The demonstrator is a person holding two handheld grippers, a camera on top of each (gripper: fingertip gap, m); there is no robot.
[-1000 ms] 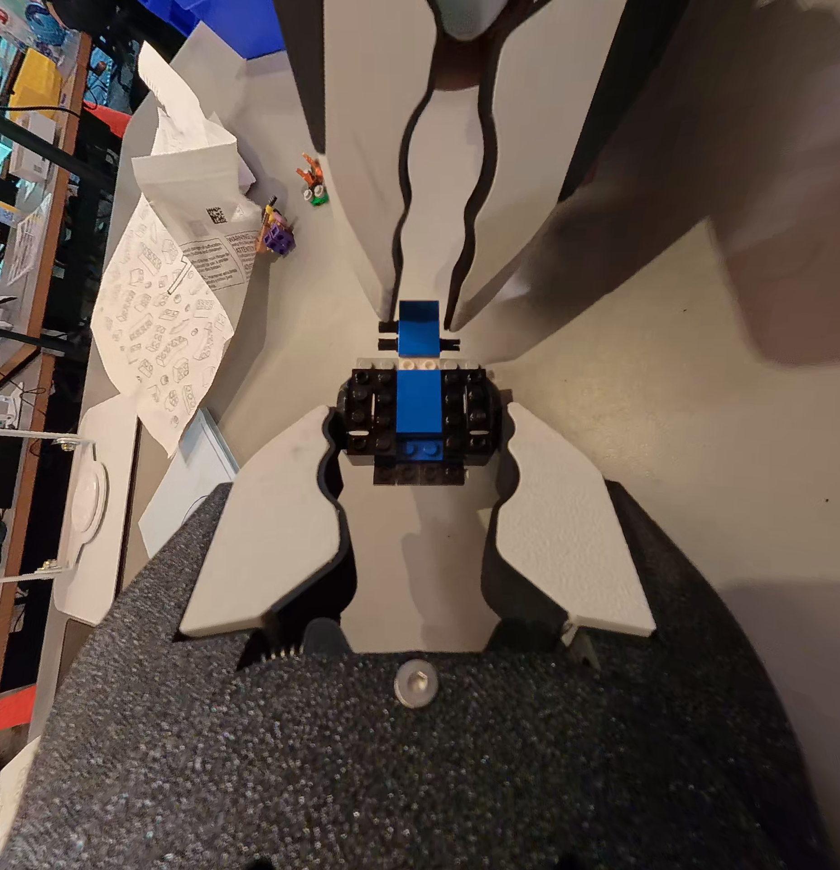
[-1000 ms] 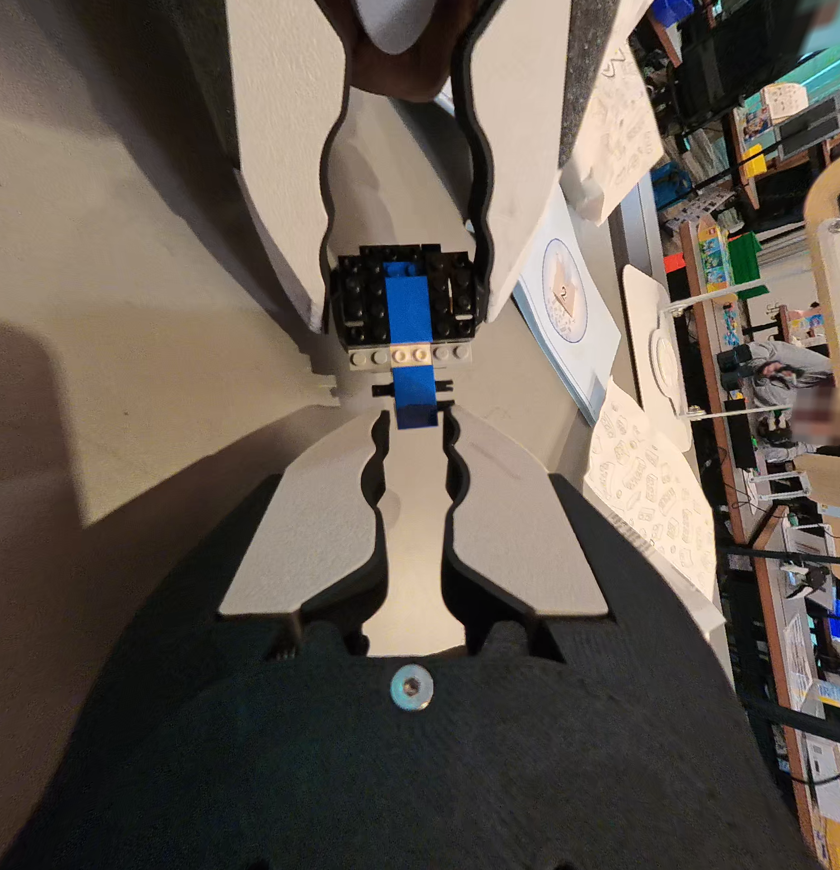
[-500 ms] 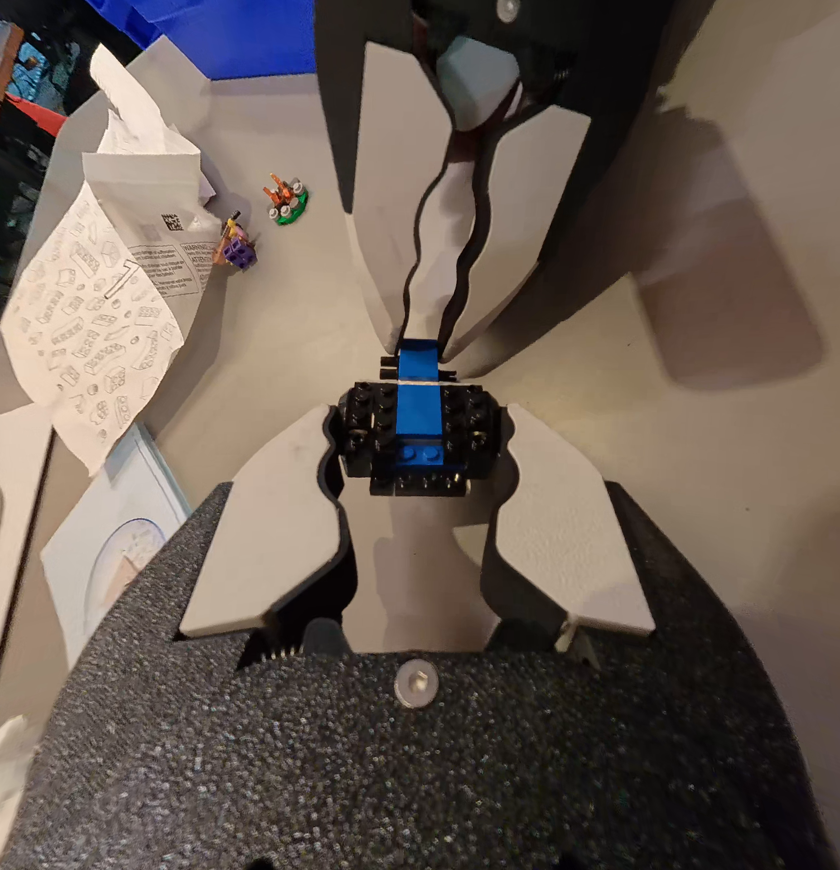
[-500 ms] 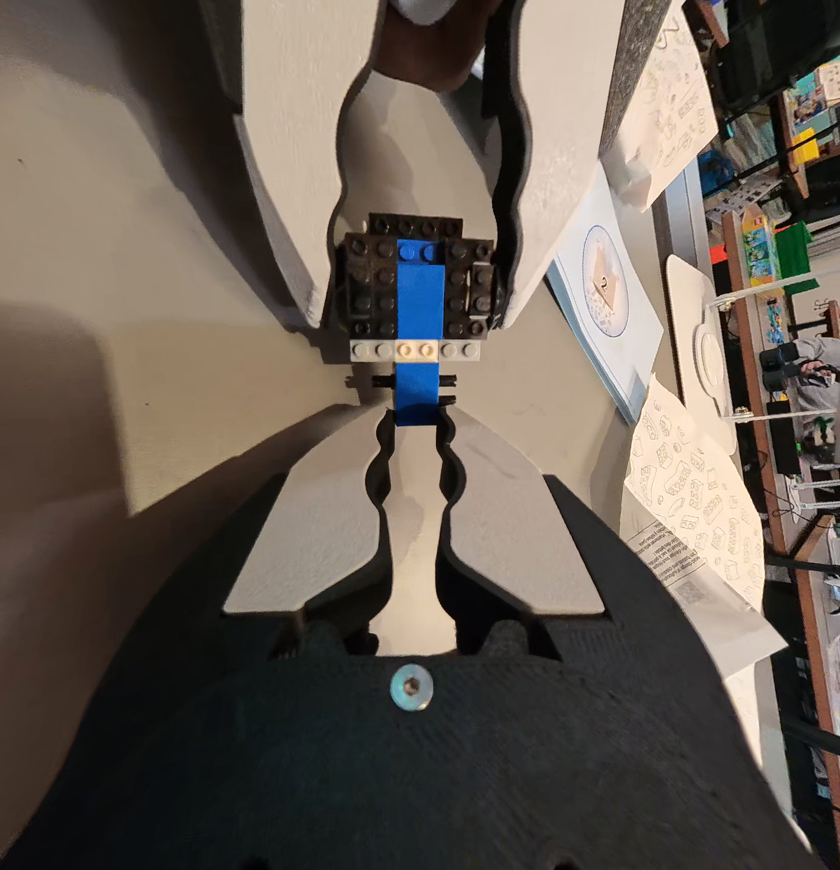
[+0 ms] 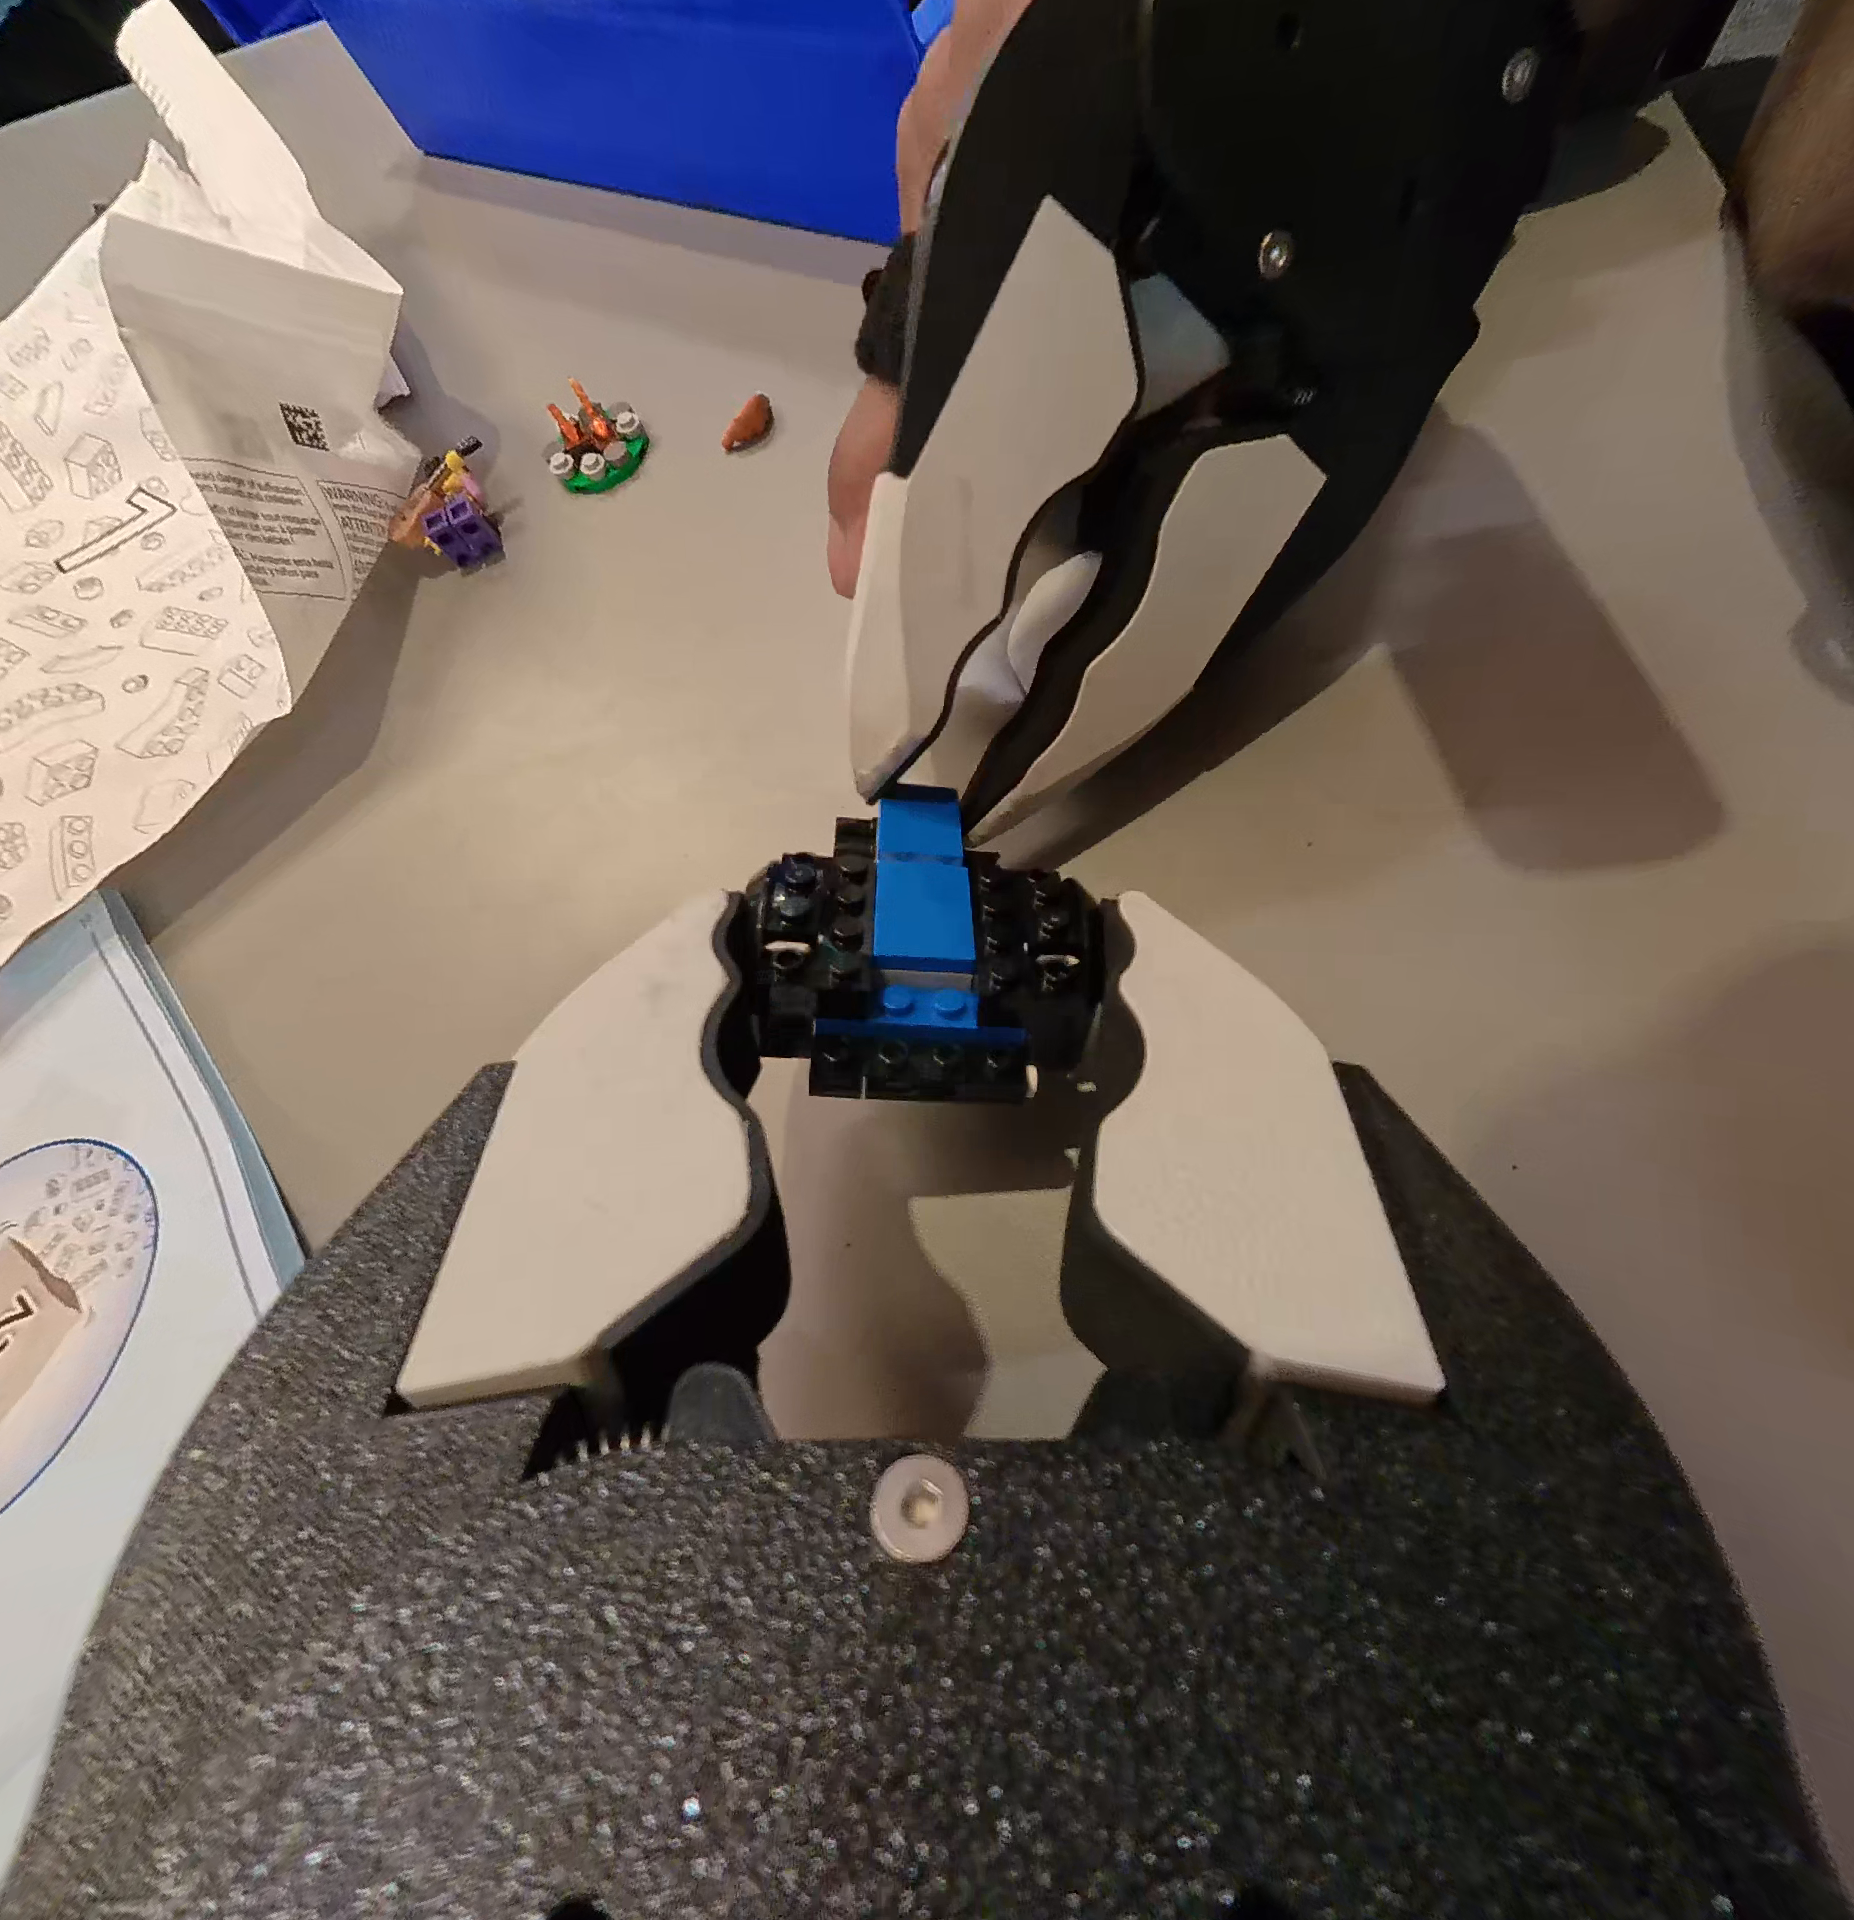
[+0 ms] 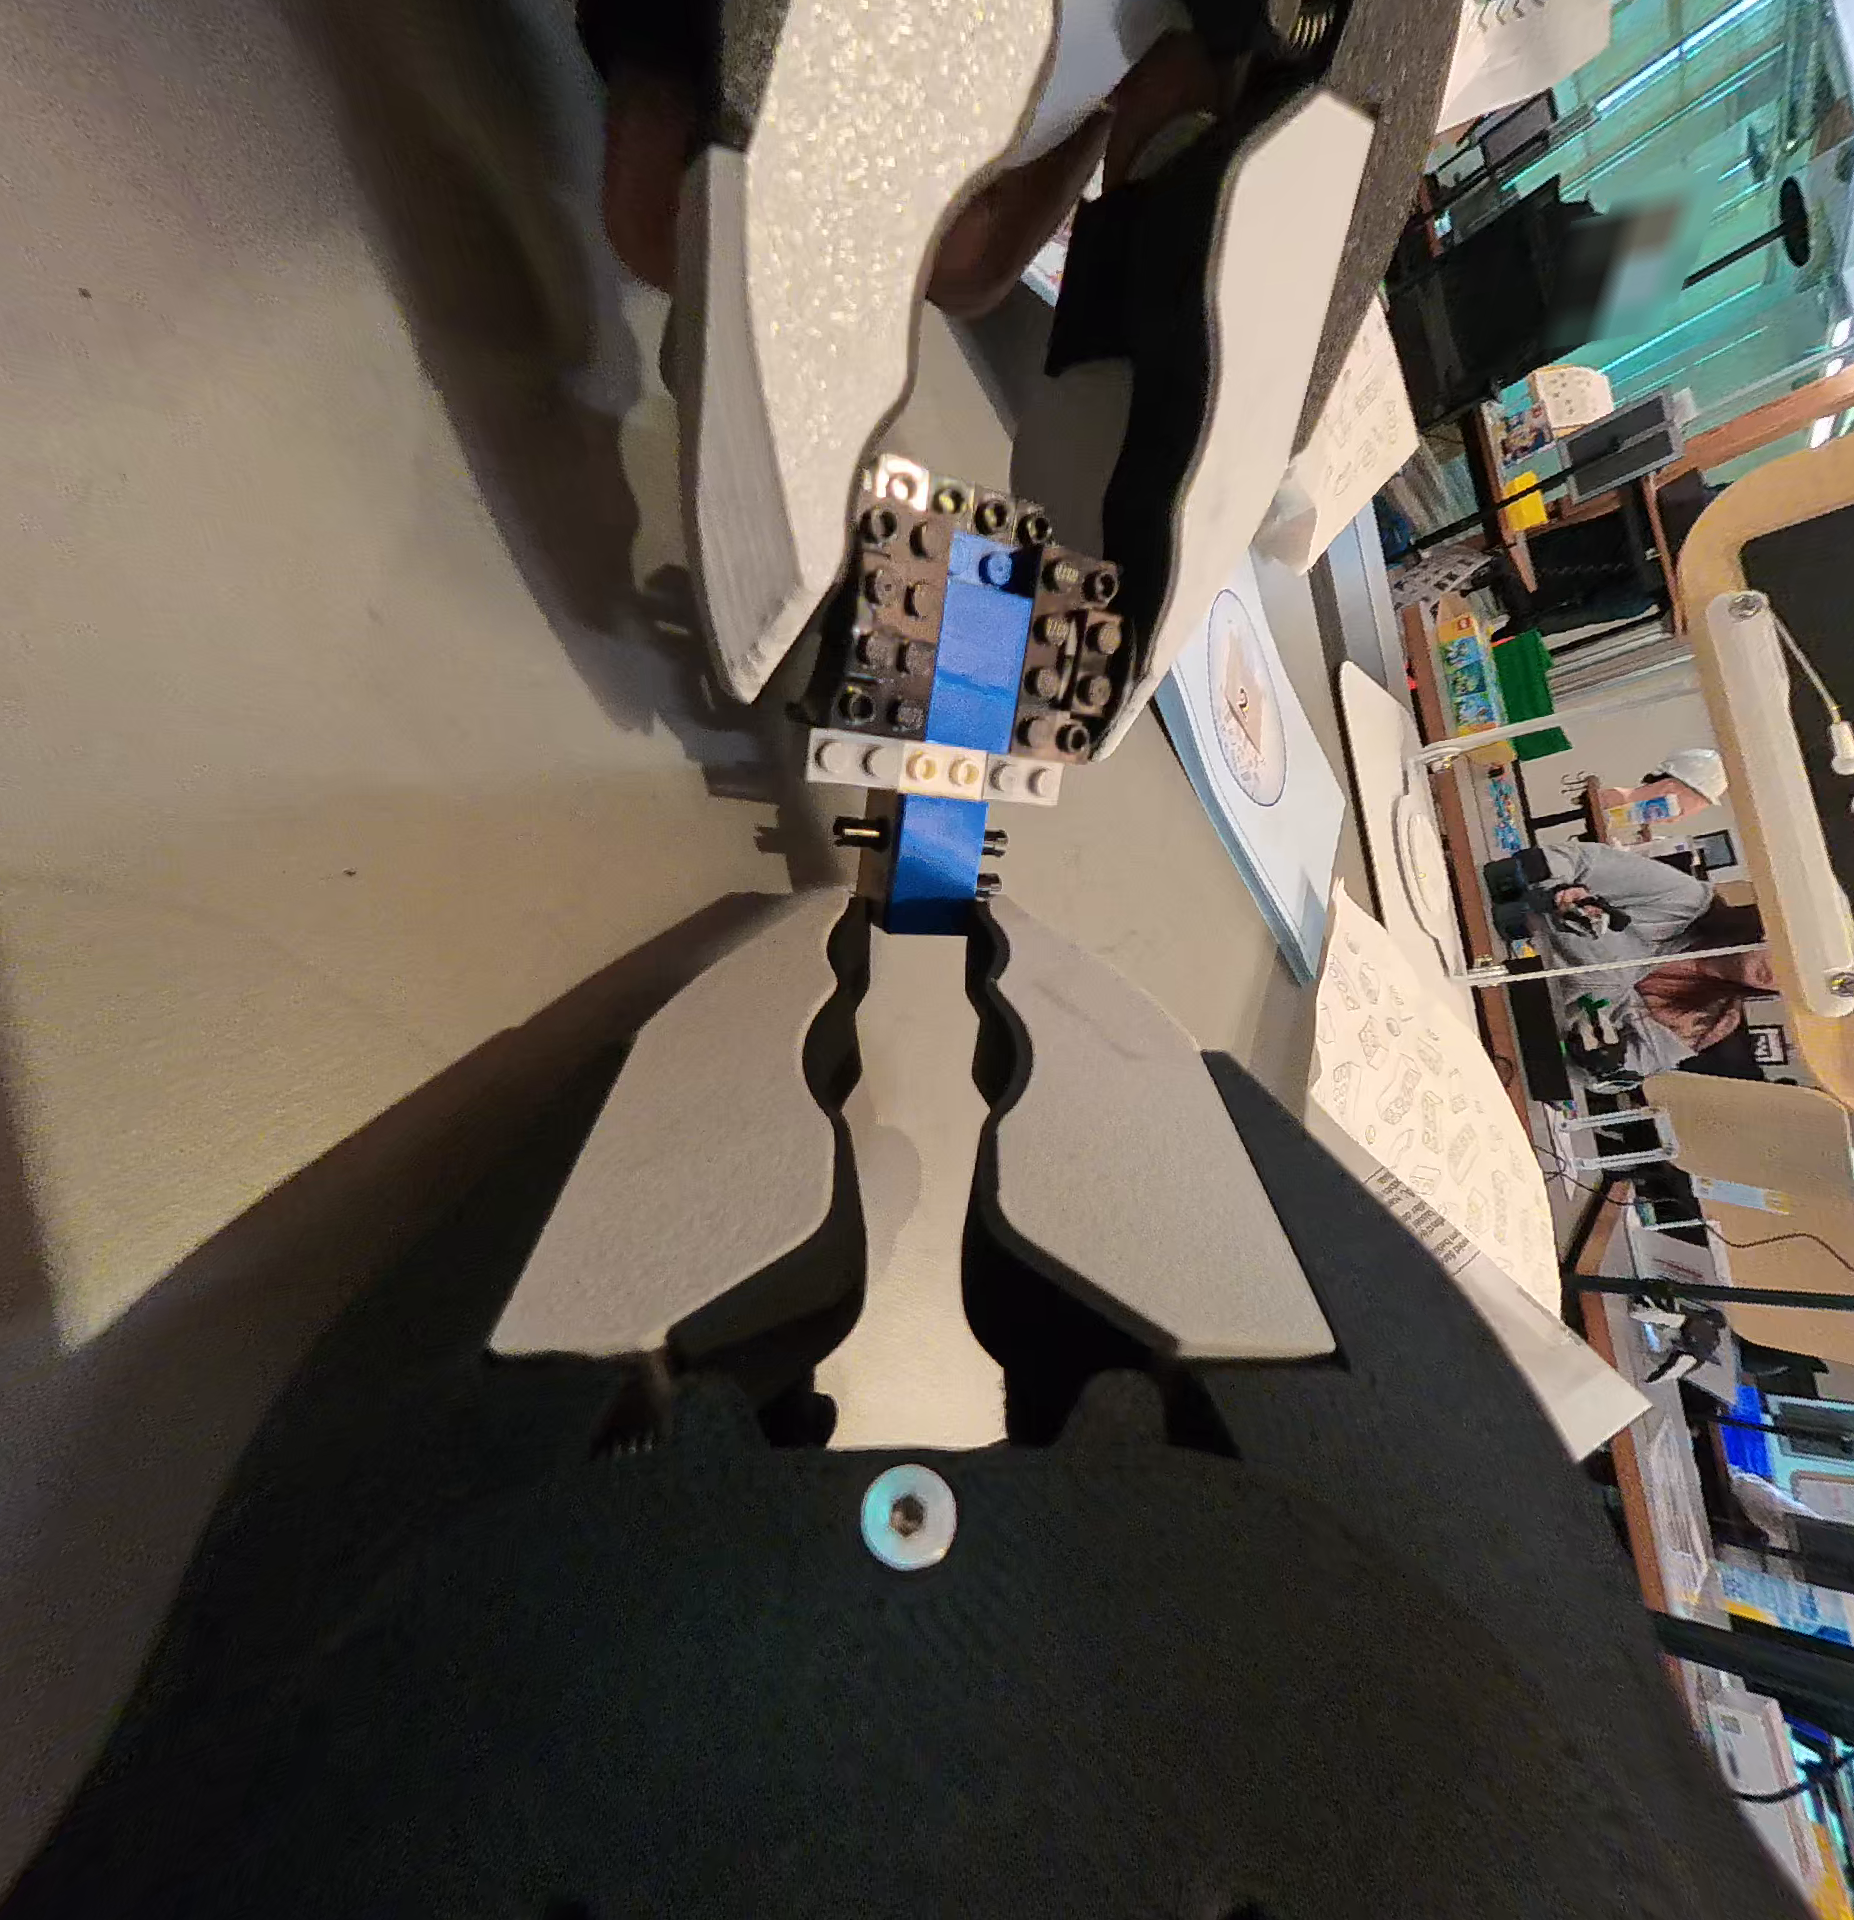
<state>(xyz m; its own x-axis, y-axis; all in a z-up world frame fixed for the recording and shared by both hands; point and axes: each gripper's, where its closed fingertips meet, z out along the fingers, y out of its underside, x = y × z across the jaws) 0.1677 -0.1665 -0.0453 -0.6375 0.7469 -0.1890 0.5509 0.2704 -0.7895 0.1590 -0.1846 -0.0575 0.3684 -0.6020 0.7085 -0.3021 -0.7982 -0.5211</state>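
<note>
A small black brick model with a blue strip down its middle (image 5: pixel 923 925) is held above the grey table (image 5: pixel 590 727). My left gripper (image 5: pixel 918 966) is shut on its wide black body, one pad on each side. My right gripper (image 6: pixel 923 914) is shut on the model's narrow blue front end (image 6: pixel 938 852), and it also shows in the left wrist view (image 5: pixel 918 795), coming down from above. In the right wrist view the left gripper's fingers (image 6: pixel 757 582) flank the black body (image 6: pixel 892 623). A light grey row of studs (image 6: pixel 933 769) crosses the model.
A white paper bag printed with brick drawings (image 5: pixel 102 520) and a light blue booklet (image 5: pixel 71 1195) lie at the left. A purple mini build (image 5: pixel 455 514), a green round build (image 5: pixel 596 442) and a brown piece (image 5: pixel 748 421) lie behind. A blue bin (image 5: pixel 642 94) stands at the back. A person (image 6: pixel 1619 894) sits far off. Both grippers' tips are close together, under 4 cm apart. My right gripper's tips are some 15 cm from the brown piece (image 5: pixel 748 421).
Both grippers have kept their hold on the model. The right gripper has swung up and now comes at the model from steeper above; the model has tilted and twisted a little between them.
</note>
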